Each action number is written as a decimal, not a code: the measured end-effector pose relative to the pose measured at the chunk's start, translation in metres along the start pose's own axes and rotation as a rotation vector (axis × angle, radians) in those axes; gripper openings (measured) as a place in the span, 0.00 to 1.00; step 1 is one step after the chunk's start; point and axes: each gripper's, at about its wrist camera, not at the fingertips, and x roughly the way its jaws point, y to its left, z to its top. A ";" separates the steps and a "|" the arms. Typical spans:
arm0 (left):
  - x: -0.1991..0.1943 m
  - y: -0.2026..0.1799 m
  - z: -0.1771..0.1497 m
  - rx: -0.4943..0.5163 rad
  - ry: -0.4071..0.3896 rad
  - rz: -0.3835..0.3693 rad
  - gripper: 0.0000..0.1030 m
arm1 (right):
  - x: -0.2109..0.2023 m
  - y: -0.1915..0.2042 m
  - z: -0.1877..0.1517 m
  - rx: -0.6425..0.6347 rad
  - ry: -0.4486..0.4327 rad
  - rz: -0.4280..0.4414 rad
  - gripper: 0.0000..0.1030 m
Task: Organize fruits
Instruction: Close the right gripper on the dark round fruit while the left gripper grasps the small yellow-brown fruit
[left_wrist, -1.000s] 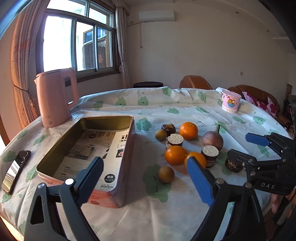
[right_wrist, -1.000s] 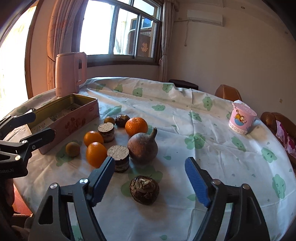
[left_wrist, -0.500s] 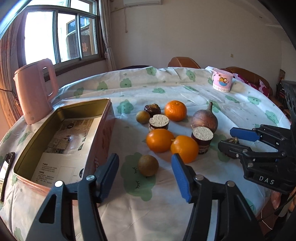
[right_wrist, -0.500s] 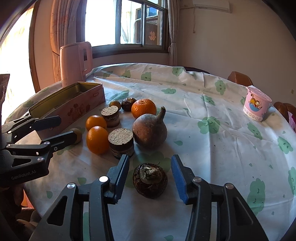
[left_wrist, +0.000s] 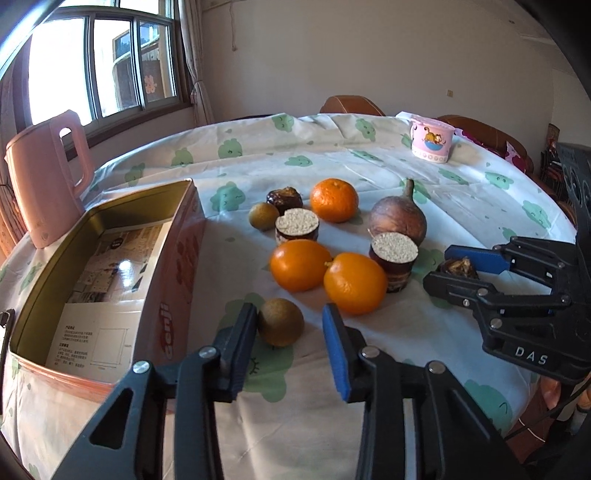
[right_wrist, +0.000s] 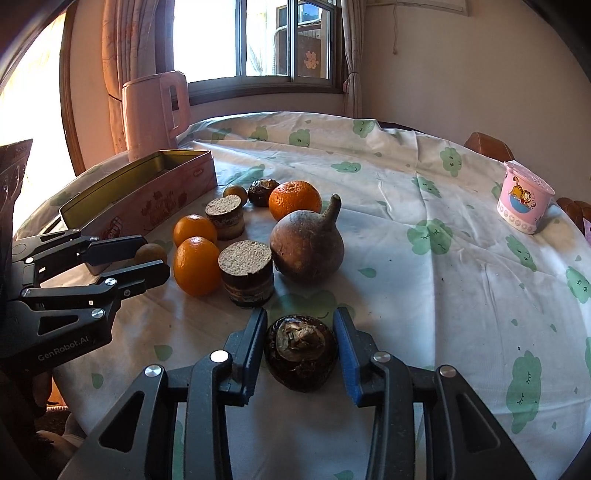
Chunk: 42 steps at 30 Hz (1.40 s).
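A small round brown fruit (left_wrist: 280, 325) lies on the tablecloth between the fingers of my left gripper (left_wrist: 290, 309). The jaws are closing; the left pad meets the fruit and a gap remains at the blue pad. My right gripper (right_wrist: 301, 314) is closing on a dark brown knobbly fruit (right_wrist: 301, 354), with both pads against its sides. Beyond lie three oranges (left_wrist: 354, 282), two cut brown cylinders with pale tops (left_wrist: 393, 254), a large brown bulb with a stem (left_wrist: 397, 219), one more small brown fruit (left_wrist: 263, 216) and a second dark fruit (left_wrist: 284, 199).
An open pink tin box (left_wrist: 184, 229), lined with paper, stands left of the fruits. A pink kettle (left_wrist: 44, 177) is behind it. A pink cartoon cup (left_wrist: 430, 142) sits far right. The table edge runs close below both grippers.
Both pairs of jaws have narrowed a lot. The left gripper came forward and down around the small brown fruit. The right jaws drew in onto the dark fruit.
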 end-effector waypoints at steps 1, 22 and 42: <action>0.000 0.002 0.000 -0.011 0.003 -0.007 0.36 | 0.000 0.000 0.000 0.001 0.000 0.001 0.38; -0.013 0.007 -0.005 -0.046 -0.118 -0.028 0.27 | -0.012 0.005 -0.002 -0.022 -0.100 -0.003 0.37; -0.023 0.005 -0.010 -0.043 -0.200 0.034 0.27 | -0.025 0.006 -0.009 -0.032 -0.211 0.012 0.37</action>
